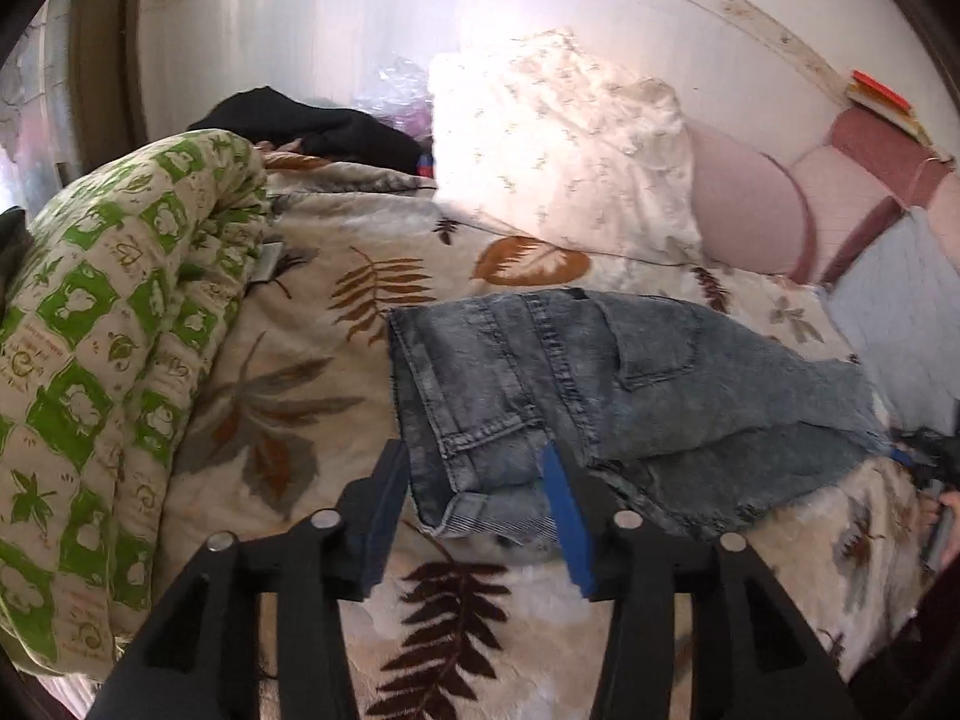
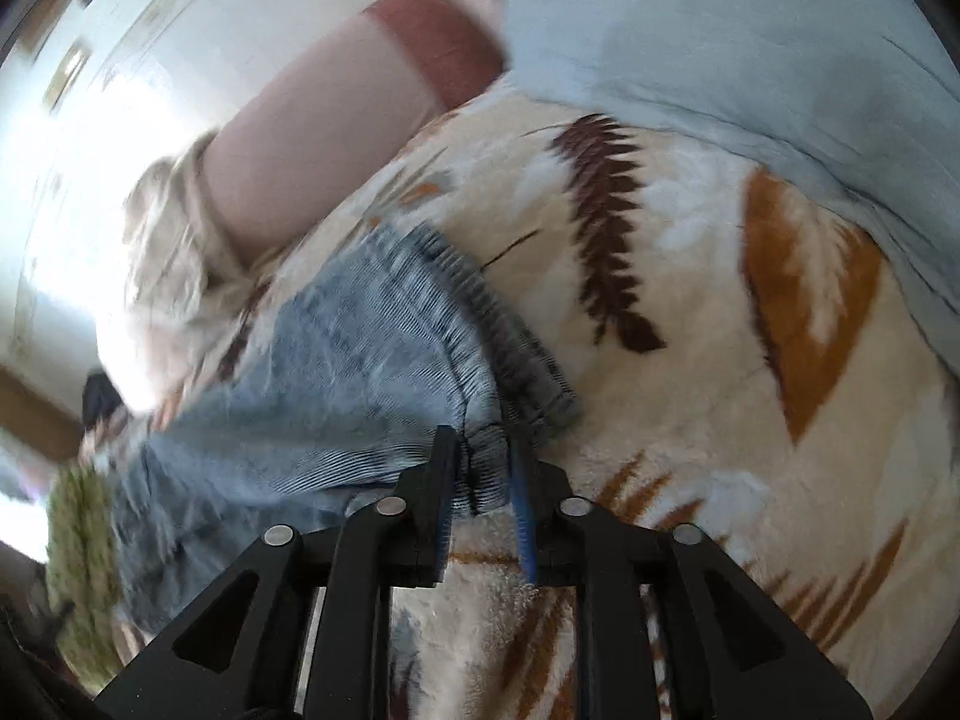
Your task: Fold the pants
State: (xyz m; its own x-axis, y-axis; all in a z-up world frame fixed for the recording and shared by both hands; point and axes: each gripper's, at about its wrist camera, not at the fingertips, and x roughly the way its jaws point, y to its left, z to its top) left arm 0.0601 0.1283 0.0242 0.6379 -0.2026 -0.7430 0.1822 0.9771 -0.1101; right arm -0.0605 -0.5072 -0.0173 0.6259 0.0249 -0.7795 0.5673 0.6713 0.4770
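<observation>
The jeans (image 1: 576, 384) lay part-folded on the leaf-print blanket (image 1: 288, 372), in front of the white pillow (image 1: 558, 144). The left gripper (image 1: 474, 480) hung spread wide over the hem end, gripping nothing. The right gripper (image 2: 480, 468) was clamped on the elastic waistband (image 2: 504, 348). To my eye, the fold wanted both ends carried level, edges matched before letting go. The right-hand view was smeared with motion, and the green quilt (image 1: 120, 324) covered that side of the bed.
</observation>
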